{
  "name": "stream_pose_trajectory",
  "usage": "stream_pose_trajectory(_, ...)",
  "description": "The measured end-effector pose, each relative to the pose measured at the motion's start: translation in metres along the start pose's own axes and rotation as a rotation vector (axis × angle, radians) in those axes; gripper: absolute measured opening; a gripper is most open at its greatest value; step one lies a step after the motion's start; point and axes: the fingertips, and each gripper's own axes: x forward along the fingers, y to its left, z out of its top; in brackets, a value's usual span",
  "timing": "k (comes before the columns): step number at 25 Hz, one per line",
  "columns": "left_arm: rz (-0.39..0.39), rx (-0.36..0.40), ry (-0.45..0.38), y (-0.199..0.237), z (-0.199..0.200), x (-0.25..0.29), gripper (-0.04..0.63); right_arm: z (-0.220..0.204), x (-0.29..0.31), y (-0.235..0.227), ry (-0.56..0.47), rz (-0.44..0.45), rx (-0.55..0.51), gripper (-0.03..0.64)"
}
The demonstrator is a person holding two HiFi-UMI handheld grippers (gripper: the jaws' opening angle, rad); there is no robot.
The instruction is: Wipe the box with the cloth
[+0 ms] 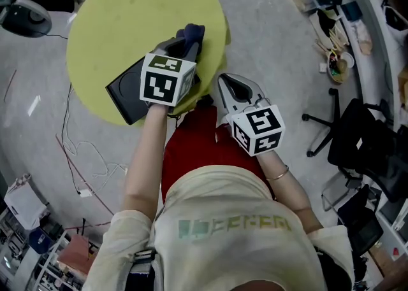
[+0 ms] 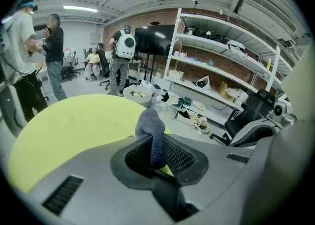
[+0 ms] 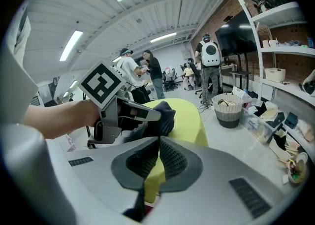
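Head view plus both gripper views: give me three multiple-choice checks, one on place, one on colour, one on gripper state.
1. The box lies: A on the floor; B on the table, near its edge; C on a shelf.
2. The table is: A yellow-green; B red; C white.
3. The right gripper is: A shut on the box; B wide open; C shut, empty.
B: the head view shows it on the tabletop. A: every view agrees. C: its jaws meet with nothing between; the left gripper holds the cloth.
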Motion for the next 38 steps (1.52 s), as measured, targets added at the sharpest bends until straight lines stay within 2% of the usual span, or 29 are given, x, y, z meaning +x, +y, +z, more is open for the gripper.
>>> stream_pose_trajectory(12,0.028,-0.031,-0.035,-0.047,-0.018,-0.014,0.063,-0.023,-0.039,0.000,-0.003,0.044,-0.033,0.038)
stream_pose_trajectory(26,0.055,-0.071,-0.028,-0.112,-0.051,-0.031,0.063,-0.052,-0.097,-0.006,-0.008,0.071,-0.070,0.038)
stream_pose_trajectory(32,0.096,-0.097,-0.028,-0.138,-0.071,-0.041,0.063,-0.067,-0.125,-0.012,-0.011,0.090,-0.090,0.038)
stream_pose_trajectory(38,0.170,-0.140,-0.056,-0.157,-0.096,-0.068,0.063,-0.081,-0.150,-0.001,-0.024,0.133,-0.122,0.038)
